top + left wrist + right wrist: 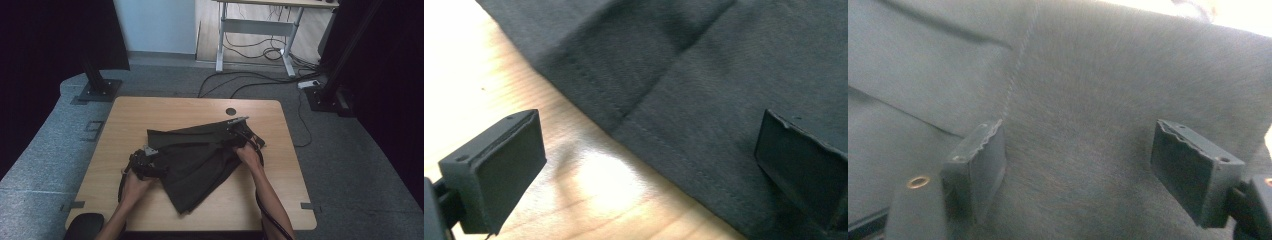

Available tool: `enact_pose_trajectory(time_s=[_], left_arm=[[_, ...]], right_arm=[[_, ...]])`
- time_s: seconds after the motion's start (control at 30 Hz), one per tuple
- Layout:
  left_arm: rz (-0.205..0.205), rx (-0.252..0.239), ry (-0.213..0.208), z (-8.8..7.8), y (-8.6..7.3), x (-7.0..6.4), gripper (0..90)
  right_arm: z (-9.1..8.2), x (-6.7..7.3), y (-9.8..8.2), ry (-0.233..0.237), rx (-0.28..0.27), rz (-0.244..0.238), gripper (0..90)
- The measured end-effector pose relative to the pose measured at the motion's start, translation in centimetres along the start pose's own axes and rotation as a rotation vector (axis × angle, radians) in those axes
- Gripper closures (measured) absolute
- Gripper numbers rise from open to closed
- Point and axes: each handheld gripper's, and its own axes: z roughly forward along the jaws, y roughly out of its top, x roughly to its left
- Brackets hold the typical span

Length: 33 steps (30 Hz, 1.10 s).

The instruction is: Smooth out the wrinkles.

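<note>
One dark garment [197, 157] lies crumpled and partly folded on the wooden table [125, 115], spread across the middle and reaching down toward the near edge, where a pointed flap stops short of it. Its kind is hard to make out; the folds hide its shape, though stitched hems show in the left gripper view [664, 100].

Two grippers work at it, one in each of the person's two hands. At the garment's left edge, nearer the table's left side, the left gripper [145, 162] sits low at the cloth; the hand behind it covers much of its body. In its own view its jaws stand spread wide: one pad over bare wood, the other over the cloth, with the hem running between them and neither pad pressing on it.

At the garment's right side, toward the far right corner of the table, the right gripper [240, 132] lies on the cloth with the hand [248, 154] behind it. In its own view the jaws are likewise spread apart over the fabric [1078, 125], a seam running up between them; the picture is blurred, and whether the pads touch the cloth cannot be told.

One round hole [230, 111] shows in the tabletop near the far edge.
</note>
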Motion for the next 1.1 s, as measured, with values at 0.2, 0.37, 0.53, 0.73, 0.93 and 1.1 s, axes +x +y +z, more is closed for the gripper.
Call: enact_pose_trajectory(time_s=[0.2,0.37,0.53,0.73,0.93,1.1], left_arm=[[0.0,-0.003,0.005,0.7,0.3,1.4,0.0],[0.016,0.011,0.038,1.5,1.5,3.0,0.0],[0.006,0.038,0.043,3.0,3.3,4.9,0.0],[-0.002,0.028,0.017,3.3,3.5,5.2,0.7],[-0.004,-0.013,-0.004,1.2,3.2,4.7,3.1],[-0.025,-0.06,-0.076,-0.4,3.0,3.8,3.4]], right_arm=[[-0.5,-0.2,-1.8,0.05,0.0,0.052,28.9],[-2.6,1.8,-3.7,0.042,0.034,0.045,30.5],[-4.5,4.4,-5.5,0.043,0.047,0.05,30.8],[-5.1,5.2,-7.0,0.041,-0.023,0.079,30.4],[-5.0,5.2,-7.3,0.039,-0.046,0.083,30.4],[-5.0,5.2,-7.5,0.037,-0.061,0.088,30.4]])
